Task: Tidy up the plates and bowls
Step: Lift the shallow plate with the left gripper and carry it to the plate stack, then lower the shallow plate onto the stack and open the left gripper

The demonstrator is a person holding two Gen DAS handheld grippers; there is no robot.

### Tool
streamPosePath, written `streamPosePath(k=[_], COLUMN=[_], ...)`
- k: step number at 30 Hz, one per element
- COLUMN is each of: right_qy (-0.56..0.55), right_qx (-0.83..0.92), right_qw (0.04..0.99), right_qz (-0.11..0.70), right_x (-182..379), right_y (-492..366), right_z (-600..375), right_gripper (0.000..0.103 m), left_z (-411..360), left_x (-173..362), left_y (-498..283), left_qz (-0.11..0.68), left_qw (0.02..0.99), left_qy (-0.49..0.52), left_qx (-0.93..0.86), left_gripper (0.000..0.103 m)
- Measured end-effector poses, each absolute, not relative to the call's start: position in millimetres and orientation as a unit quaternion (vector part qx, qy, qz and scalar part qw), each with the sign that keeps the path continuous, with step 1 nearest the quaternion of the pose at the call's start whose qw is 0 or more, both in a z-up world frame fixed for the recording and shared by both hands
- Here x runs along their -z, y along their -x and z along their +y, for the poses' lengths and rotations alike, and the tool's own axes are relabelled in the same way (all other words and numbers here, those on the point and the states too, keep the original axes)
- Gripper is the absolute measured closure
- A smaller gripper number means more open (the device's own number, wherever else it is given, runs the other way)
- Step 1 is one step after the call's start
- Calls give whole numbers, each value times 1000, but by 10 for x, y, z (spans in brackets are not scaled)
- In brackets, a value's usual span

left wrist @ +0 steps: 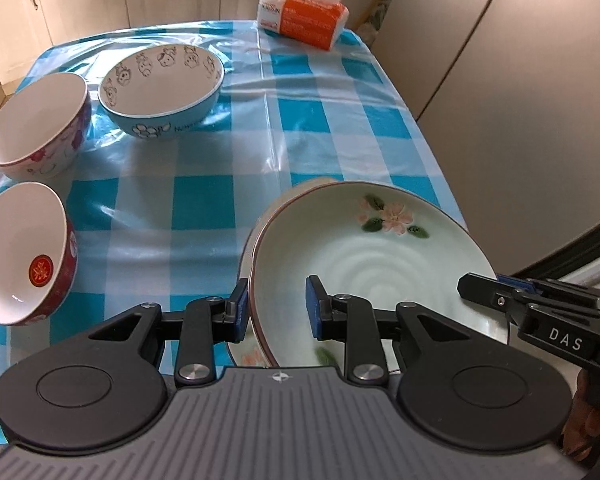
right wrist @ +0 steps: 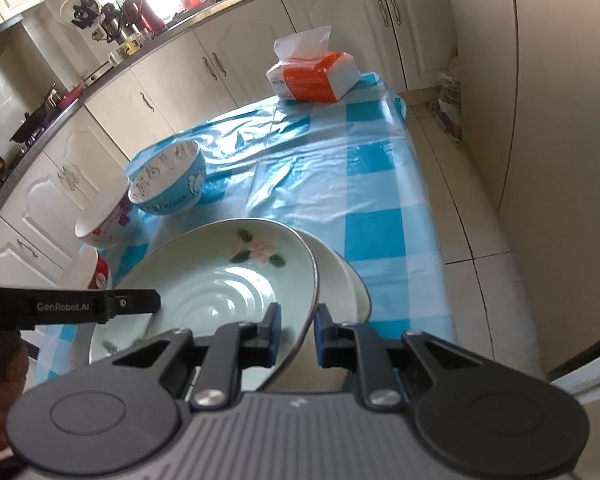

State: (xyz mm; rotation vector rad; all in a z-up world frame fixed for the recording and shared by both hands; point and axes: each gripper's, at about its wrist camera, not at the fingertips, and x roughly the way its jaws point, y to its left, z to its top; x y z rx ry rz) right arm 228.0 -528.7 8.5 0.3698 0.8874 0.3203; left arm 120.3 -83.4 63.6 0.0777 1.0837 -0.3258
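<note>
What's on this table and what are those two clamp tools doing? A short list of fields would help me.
Table cover: blue checked cloth
Bowls: blue bowl, flowered bowl, red bowl, all empty, upright
Plates: green plate tilted over a white plate
Left hand-held gripper: straddles the green plate's rim
Right hand-held gripper: straddles the opposite rim
Far end: tissue pack
</note>
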Motion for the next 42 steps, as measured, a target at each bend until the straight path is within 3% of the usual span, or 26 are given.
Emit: streamPosePath(k=[15,20,25,27,29,30,35,38,42], right_qy=[-138,-127,-139,-145,-131,-120,-116,-129,-142], right_qx=[-144,-156,-160,-163,-156,-152,-151,-148,-140], right_qw=[884,883,878,879,890,897,905,903,900], right_qz=[422,424,429,424,407,398,380,383,387], right_x=[23,-3,-58,-109,-193,-239,-397,-464,-571], right_y=[-2247,-2247,-2245,-2238,-2210,-2196,-2198,-2223,-2233], right_z=[-5221,-5194,-5242,-5279,-5300,-5310,-5439,-5526,-5567], right_gripper=[87,77,70,62,43,39,29,26,23], left_z=[-851,-831,-779,-727,-654,-616,-329,-77,291], left_x=[-453,-512,-682,-774,-880,-935,-1226,-1385,-1541], left_y=[-1168,-1163,-1125,-1090,-1057,-1042,-964,-910,-867], left_qz=[518,511,496,488,482,478,455,443,423], left_qw=[840,843,853,859,865,868,887,895,906], left_qy=[-64,-61,-55,-49,-39,-33,-7,22,30], left_qx=[150,156,156,148,135,129,77,37,-4], left_gripper=[79,78,70,63,56,55,32,13,4])
